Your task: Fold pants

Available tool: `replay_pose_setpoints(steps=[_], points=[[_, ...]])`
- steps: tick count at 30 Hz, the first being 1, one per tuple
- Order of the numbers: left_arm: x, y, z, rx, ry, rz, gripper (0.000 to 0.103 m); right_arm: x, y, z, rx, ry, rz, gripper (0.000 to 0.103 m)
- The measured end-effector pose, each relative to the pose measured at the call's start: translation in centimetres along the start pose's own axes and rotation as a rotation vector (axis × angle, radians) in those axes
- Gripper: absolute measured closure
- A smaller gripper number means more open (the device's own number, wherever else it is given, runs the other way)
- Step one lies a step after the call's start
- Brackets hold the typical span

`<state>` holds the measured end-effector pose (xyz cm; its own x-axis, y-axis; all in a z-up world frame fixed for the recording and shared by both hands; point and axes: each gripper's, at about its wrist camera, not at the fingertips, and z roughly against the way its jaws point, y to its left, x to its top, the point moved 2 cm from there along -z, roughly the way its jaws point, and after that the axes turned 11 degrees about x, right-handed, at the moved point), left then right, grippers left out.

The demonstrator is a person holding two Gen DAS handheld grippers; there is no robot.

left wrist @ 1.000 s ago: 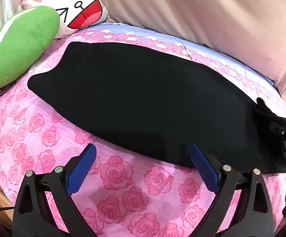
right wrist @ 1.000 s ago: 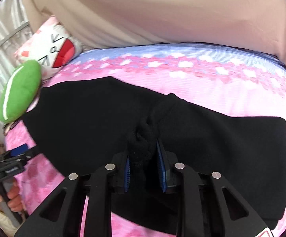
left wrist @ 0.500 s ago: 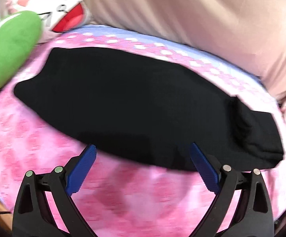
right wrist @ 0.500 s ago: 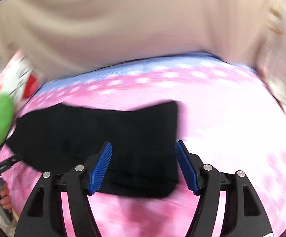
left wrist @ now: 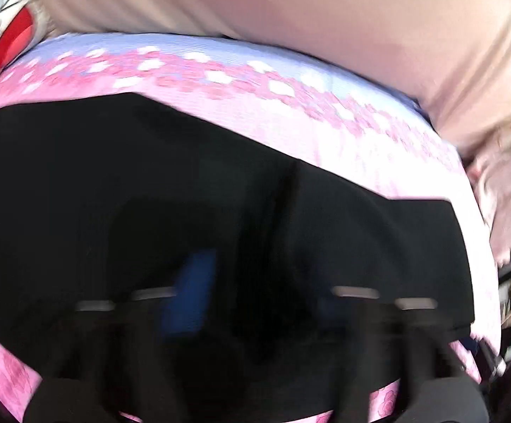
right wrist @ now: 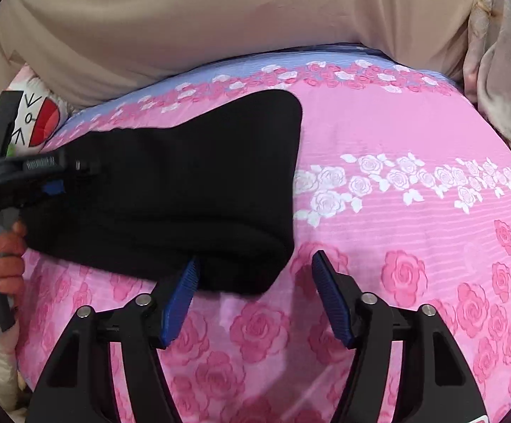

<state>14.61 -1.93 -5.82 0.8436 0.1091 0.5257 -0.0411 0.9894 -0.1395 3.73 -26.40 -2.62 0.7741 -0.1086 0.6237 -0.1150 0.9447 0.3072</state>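
Right claw (right wrist: 255,275) open and just closing, empty, left claw (right wrist: 56,183) unclear, black pants (right wrist: 184,190) lying lengthwise left to right.

We see the left gripper (left wrist: 255,299) only as a smear over the black pants (left wrist: 149,194) — we cannot tell whether cloth sits between its closing jaws. The cartoon pillow (left wrist: 5,42), beyond the pants, is cut off.
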Motion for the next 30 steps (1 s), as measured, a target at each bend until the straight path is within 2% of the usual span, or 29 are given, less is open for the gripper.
replay_pose_setpoints(steps=[1,2,4,6,7,8,9,10,11,12,14,15,16,17,18,20,22,24,26,28,30], points=[[0.3,-0.1,0.5,-0.027,0.007,0.015,0.091,0.5,-0.3,-0.2,0.014,-0.001,-0.013,0.081],[0.6,-0.1,1.2,-0.034,-0.011,0.014,0.093,1.0,-0.3,-0.2,-0.005,-0.007,-0.024,0.09],[0.9,0.7,3.8,-0.049,-0.084,0.016,0.095,1.7,-0.1,0.7,0.019,-0.041,-0.036,0.092],[0.8,2.5,6.2,0.021,-0.16,0.007,0.095,2.0,0.6,1.8,0.032,-0.077,-0.021,0.092],[0.6,3.2,6.1,0.046,-0.16,-0.005,0.095,1.9,0.8,1.7,0.045,-0.069,-0.012,0.092],[0.0,3.7,4.7,0.067,-0.114,-0.02,0.095,1.7,0.9,1.0,0.049,-0.05,-0.006,0.088],[-0.7,4.0,2.8,0.079,-0.05,-0.027,0.094,1.1,0.7,-0.3,0.017,-0.003,-0.008,0.083],[-1.3,4.1,1.4,0.081,-0.006,-0.035,0.092,0.6,0.4,-1.2,-0.007,0.027,-0.015,0.083],[-1.9,4.0,1.0,0.081,-0.044,-0.038,0.091,0.8,0.3,-1.0,0.011,0.014,-0.042,0.082],[-2.1,3.8,1.6,0.094,-0.092,-0.042,0.084,1.0,0.2,-0.6,0.014,0.002,-0.053,0.076],[-2.1,3.7,2.6,0.09,-0.102,-0.035,0.052,1.5,0.5,-0.1,-0.024,-0.008,-0.043,0.066],[-2.0,3.9,3.0,0.085,-0.105,-0.024,0.025,1.6,0.9,0.0,-0.074,-0.013,-0.011,0.065],[-1.8,4.2,3.6,0.074,-0.12,-0.01,0.019,1.5,1.5,0.1,-0.118,-0.012,0.033,0.063],[-1.8,4.8,4.7,0.039,-0.147,0.003,0.019,1.5,1.8,0.1,-0.145,-0.009,0.057,0.058],[-1.7,5.4,5.3,0.019,-0.155,0.012,0.018,1.3,2.5,0.1,-0.208,-0.004,0.102,0.052],[-2.0,7.6,6.9,0.0,-0.172,0.053,0.014,0.7,4.2,0.6,-0.305,0.004,0.199,0.051],[-2.4,9.3,7.9,0.018,-0.188,0.085,0.013,0.2,6.1,1.7,-0.331,-0.016,0.271,0.05],[-2.9,11.3,8.4,0.059,-0.195,0.116,0.013,0.2,8.4,3.0,-0.28,-0.04,0.318,0.045],[-3.4,11.9,8.2,0.052,-0.167,0.127,0.012,0.8,11.2,2.9,-0.148,-0.037,0.352,0.045],[-3.9,11.9,7.7,0.031,-0.138,0.13,0.012,1.8,14.6,1.2,0.008,-0.032,0.418,0.045],[-4.1,11.5,7.9,0.024,-0.13,0.112,0.012,2.5,17.1,-2.2,0.093,0.02,0.482,0.045]])
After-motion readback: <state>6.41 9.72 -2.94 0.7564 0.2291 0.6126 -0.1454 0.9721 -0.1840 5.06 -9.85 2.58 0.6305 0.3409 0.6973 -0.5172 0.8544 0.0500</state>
